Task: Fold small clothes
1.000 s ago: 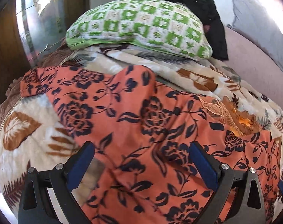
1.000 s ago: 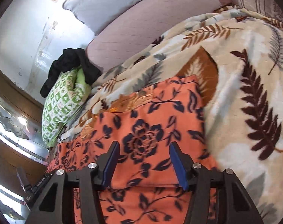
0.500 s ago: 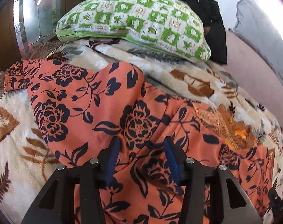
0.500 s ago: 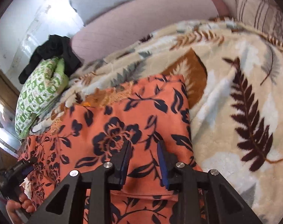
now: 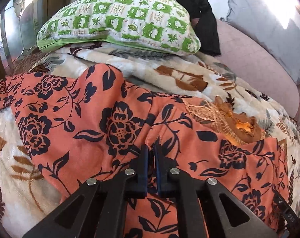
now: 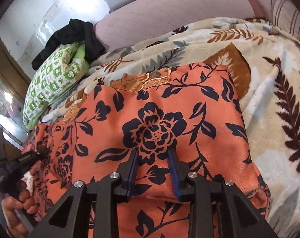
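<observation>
An orange garment with dark navy flowers (image 5: 114,123) lies spread on a leaf-print blanket (image 5: 169,73). It also fills the middle of the right wrist view (image 6: 159,119). A brown embroidered piece (image 5: 225,117) shows at its far edge. My left gripper (image 5: 151,150) is shut, pinching a fold of the orange garment. My right gripper (image 6: 152,153) rests on the garment with its jaws partly closed and a bunch of cloth between them. The other handle and a hand (image 6: 17,178) show at the left of the right wrist view.
A green-and-white checked pillow (image 5: 118,19) lies at the head of the bed, with a black garment (image 5: 201,15) behind it. A pink bolster (image 5: 254,63) and a grey pillow (image 5: 268,19) sit to the right. A mirrored wooden headboard (image 5: 11,29) stands at left.
Both grippers went from wide open to closing on the orange garment. The left one has shut fully on a fold. The right one narrowed, then stands a little wider now.
</observation>
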{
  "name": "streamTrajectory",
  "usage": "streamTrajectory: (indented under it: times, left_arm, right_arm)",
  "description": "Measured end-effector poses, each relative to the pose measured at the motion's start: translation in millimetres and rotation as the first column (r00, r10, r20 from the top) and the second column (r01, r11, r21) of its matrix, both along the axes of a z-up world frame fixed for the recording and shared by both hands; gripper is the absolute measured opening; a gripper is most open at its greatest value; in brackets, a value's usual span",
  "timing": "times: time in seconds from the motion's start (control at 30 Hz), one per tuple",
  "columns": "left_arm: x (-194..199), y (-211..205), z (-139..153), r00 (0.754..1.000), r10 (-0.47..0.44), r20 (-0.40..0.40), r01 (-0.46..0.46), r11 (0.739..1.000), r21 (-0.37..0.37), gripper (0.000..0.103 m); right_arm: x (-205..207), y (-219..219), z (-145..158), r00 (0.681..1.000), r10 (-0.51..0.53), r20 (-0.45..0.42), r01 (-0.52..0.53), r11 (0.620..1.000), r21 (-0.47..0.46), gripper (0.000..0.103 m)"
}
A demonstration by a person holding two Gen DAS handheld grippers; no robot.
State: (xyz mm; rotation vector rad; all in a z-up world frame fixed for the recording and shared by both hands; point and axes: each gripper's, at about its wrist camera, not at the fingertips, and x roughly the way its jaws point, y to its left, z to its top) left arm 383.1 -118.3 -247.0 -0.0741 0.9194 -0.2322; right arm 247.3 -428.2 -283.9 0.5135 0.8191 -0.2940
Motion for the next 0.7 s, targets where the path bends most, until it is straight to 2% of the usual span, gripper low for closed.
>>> streamTrajectory:
  times: [0.1,0.17,0.2,0.23,0.27,0.3,0.33,0.37,0.4,0.43,0.7]
  left_arm:
    - [-2,1,5,1.0,-0.023,0.007,0.023,1.0,-0.021,0.005]
    - [-2,-2,3,0.999,-0.042,0.007,0.043,0.999,-0.012,0.005]
    - [-1,-3,1,0.999,-0.045,-0.001,0.045,0.999,-0.001,0.008]
    - [0,-4,-3,0.999,-0.044,-0.017,0.044,0.999,0.011,0.024]
    - [1,-6,-6,0.998,-0.046,-0.032,0.046,0.999,0.014,0.034]
    - [1,-8,-8,0.998,-0.055,-0.036,0.055,0.998,0.013,0.039]
    - [0,-10,-9,0.998,-0.062,-0.028,0.063,0.998,0.024,0.039]
    - [-1,-12,-9,0.998,-0.067,-0.018,0.067,0.997,0.038,0.038]
    - [-1,-12,-8,0.998,-0.068,-0.014,0.069,0.997,0.041,0.025]
    - [-1,-11,-7,0.997,-0.071,-0.015,0.071,0.997,0.032,0.006]
    - [-11,-7,9,0.994,-0.105,0.02,0.106,0.994,-0.016,0.003]
  right_arm:
    - [-6,3,1,1.0,-0.005,0.004,0.005,1.0,0.01,0.034]
    - [-6,0,-1,1.0,-0.013,0.009,0.013,0.999,0.03,0.034]
    - [-6,1,-1,1.0,-0.016,0.011,0.015,0.999,0.033,0.034]
    - [-9,3,-1,1.0,-0.016,0.011,0.016,0.999,0.031,0.034]
    - [-8,3,0,1.0,-0.016,0.01,0.015,1.0,0.027,0.034]
    - [-9,4,0,1.0,-0.015,0.009,0.015,1.0,0.023,0.034]
    - [-9,5,0,1.0,-0.015,0.008,0.014,1.0,0.02,0.034]
    - [-9,5,0,1.0,-0.014,0.007,0.014,1.0,0.02,0.034]
    - [-9,4,0,1.0,-0.014,0.007,0.014,1.0,0.023,0.034]
    - [-9,4,0,1.0,-0.015,0.007,0.015,1.0,0.024,0.034]
    - [-8,3,0,1.0,-0.022,0.011,0.022,0.999,0.033,0.034]
